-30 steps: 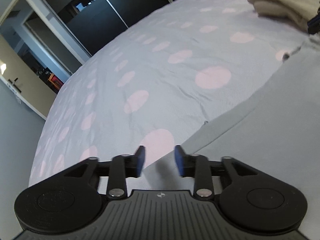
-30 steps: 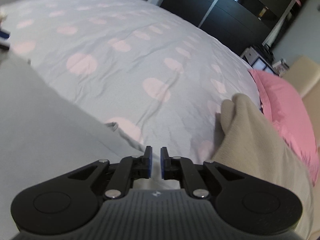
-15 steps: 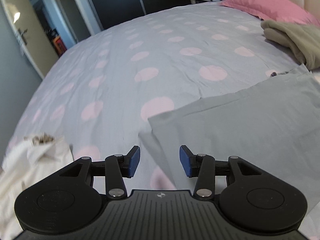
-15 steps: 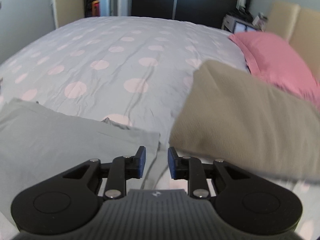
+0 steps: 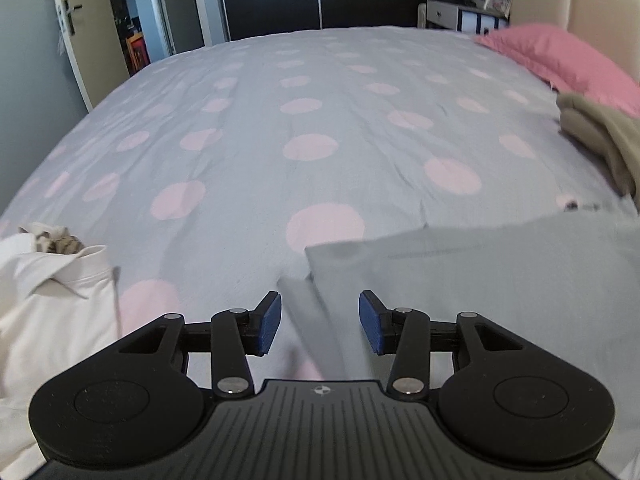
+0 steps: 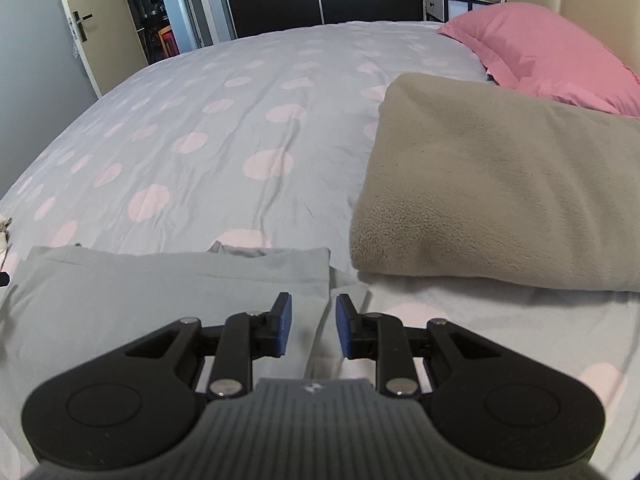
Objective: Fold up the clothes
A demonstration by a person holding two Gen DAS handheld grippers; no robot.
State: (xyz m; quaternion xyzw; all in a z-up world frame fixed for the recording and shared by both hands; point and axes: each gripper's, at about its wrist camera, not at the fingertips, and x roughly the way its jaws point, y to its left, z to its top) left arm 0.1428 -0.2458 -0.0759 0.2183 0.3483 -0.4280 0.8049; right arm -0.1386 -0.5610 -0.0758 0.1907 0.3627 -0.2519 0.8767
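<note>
The left gripper (image 5: 319, 322) hangs with its blue pads apart over the near left corner of the folded grey garment (image 5: 500, 280), a loose strip of the cloth running between the pads without being pinched; its jaws have just been opening. The right gripper (image 6: 313, 326) has also just been opening, and its pads stand a little apart astride the garment's (image 6: 168, 288) right edge, gripping nothing. The garment lies flat on the spotted bedcover (image 5: 304, 120). Only the left view shows the white crumpled clothing (image 5: 44, 300) at the garment's left. The right view shows the whole folded tan fleece (image 6: 500, 192) just beside the garment, below the pink pillow (image 6: 552, 52); the left view catches only its edge.
</note>
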